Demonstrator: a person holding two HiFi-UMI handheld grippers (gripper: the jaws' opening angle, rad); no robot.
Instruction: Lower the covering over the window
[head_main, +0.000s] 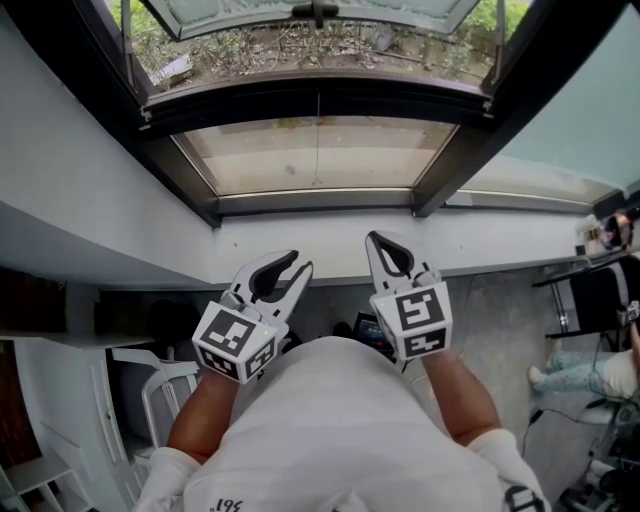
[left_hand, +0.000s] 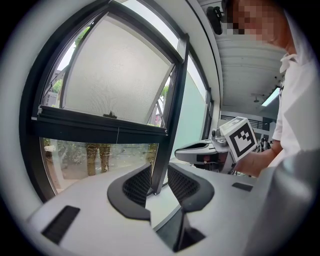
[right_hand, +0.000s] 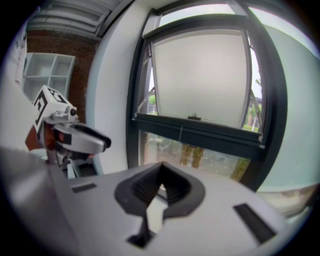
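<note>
The window has a dark frame and a dark crossbar. Above that bar a pale translucent panel fills the opening. A thin cord hangs down the middle of the lower pane. Both grippers hover over the white sill, short of the glass and touching nothing. My left gripper is open with nothing between its jaws, and through the gap I see the frame's upright post. My right gripper is shut and empty, its tips meeting.
The top sash stands tilted outward over a garden. A white chair sits below at the left. At the right are a dark chair and a seated person. White shelves line a brick wall at the left.
</note>
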